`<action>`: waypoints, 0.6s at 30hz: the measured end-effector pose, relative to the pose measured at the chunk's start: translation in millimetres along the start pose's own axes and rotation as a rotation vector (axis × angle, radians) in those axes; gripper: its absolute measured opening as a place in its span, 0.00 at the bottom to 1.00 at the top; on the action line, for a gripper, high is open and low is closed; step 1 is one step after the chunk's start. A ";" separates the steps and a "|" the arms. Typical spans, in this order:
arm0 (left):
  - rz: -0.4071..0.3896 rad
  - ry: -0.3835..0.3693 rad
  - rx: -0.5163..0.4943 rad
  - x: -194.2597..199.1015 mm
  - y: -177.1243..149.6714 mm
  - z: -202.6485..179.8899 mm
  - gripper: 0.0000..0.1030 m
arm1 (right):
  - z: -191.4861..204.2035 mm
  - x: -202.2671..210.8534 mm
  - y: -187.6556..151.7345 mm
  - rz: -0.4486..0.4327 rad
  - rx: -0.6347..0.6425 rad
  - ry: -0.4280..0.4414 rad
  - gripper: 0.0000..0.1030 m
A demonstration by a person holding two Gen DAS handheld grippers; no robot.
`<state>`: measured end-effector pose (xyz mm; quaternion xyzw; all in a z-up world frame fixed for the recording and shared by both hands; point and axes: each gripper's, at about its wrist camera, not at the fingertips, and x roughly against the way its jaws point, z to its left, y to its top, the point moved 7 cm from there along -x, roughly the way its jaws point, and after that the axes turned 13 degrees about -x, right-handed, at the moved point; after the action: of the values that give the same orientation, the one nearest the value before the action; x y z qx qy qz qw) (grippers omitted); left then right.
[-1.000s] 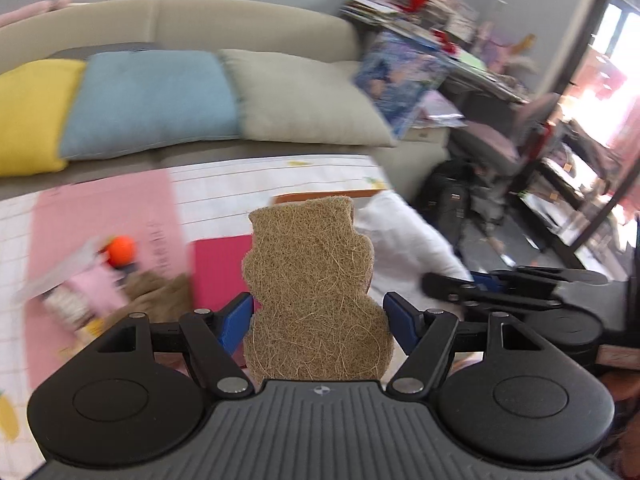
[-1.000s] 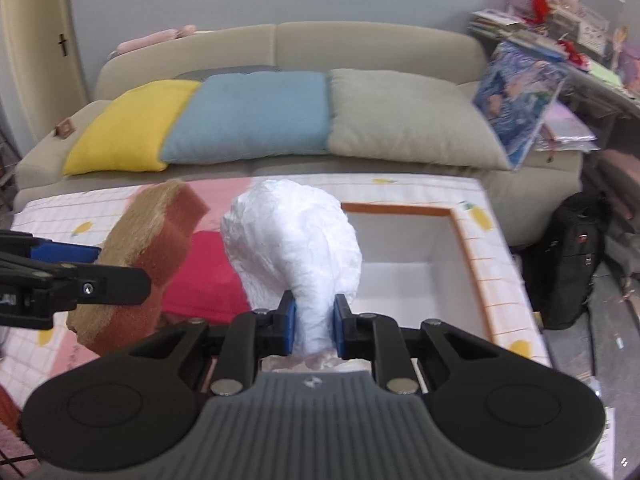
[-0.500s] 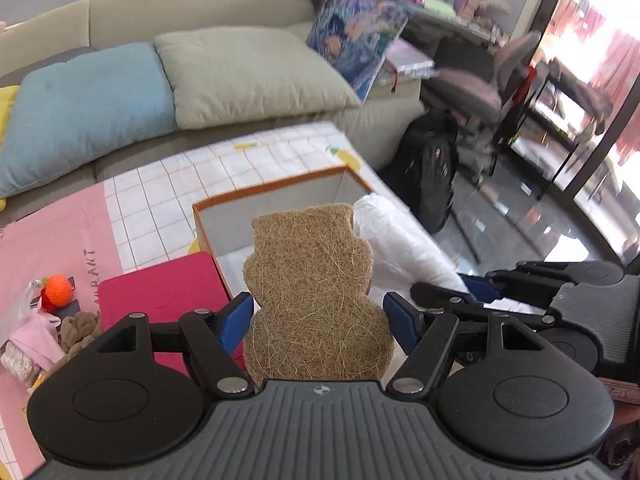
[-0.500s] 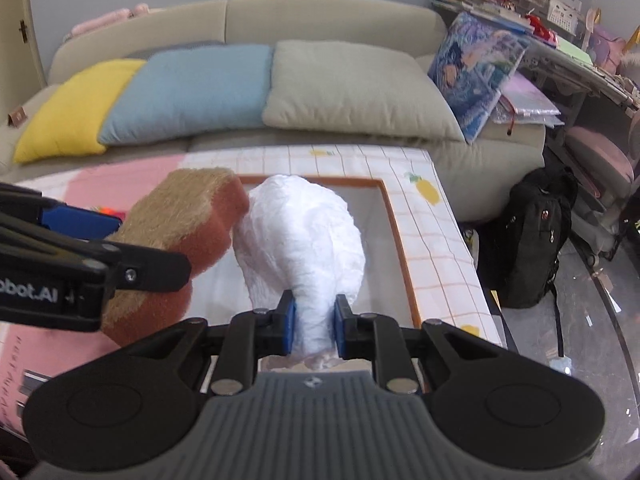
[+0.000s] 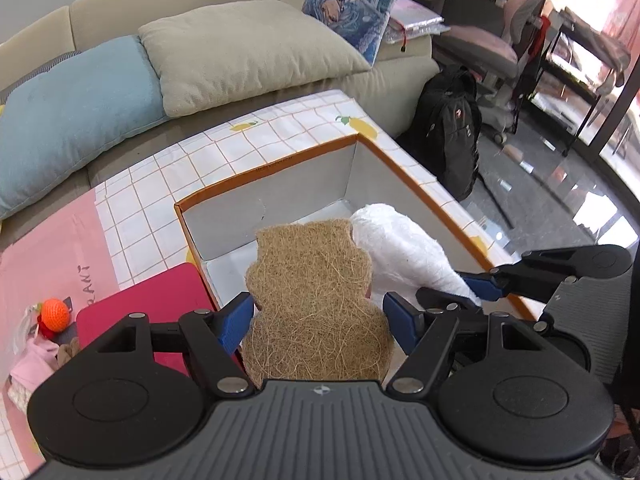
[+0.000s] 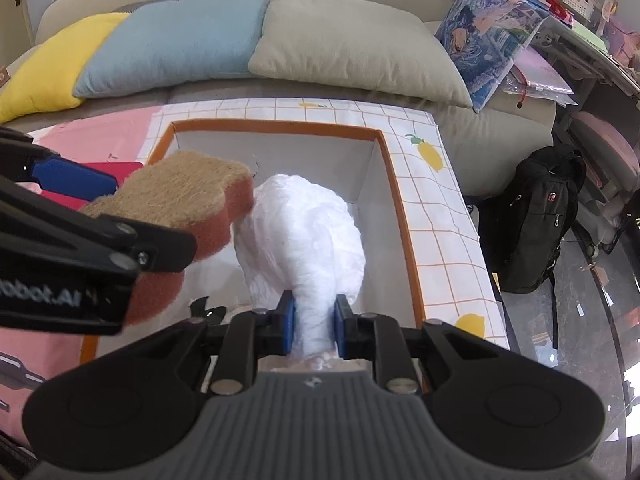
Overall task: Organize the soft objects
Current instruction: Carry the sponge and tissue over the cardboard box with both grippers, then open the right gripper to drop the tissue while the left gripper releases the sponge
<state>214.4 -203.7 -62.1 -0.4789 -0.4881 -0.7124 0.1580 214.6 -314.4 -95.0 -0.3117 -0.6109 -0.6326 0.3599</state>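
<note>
A brown fibrous sponge with an orange-pink foam underside sits between the blue pads of my left gripper, which is shut on it. My right gripper is shut on the narrow end of a white crumpled soft bundle. Both objects hang over the open orange-rimmed box with white inner walls. The sponge is left of the bundle and touches or nearly touches it. In the left wrist view the right gripper holds the white bundle.
The box stands on a checked cloth with lemon prints. A red flat item, an orange ball and pink soft things lie left of the box. Behind is a sofa with cushions. A black backpack stands on the floor at right.
Both grippers have moved forward and down with their objects, from beside the box to over its opening. The grips have not changed.
</note>
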 end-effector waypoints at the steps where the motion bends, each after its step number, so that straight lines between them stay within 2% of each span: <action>1: 0.006 0.006 -0.009 -3.3 0.0 -0.7 0.80 | -0.3 -3.0 0.2 0.002 0.005 -0.002 0.18; 11: 0.061 0.013 -0.053 -35.5 -4.8 -3.3 0.80 | -0.4 -29.5 -4.8 0.030 0.098 -0.044 0.20; 18: 0.092 0.012 -0.072 -52.3 -17.7 -1.6 0.80 | -0.7 -42.4 -12.3 0.051 0.142 -0.041 0.24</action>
<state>227.0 -209.3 -115.6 -0.5017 -0.4386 -0.7245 0.1761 227.4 -312.0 -137.1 -0.3138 -0.6532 -0.5719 0.3845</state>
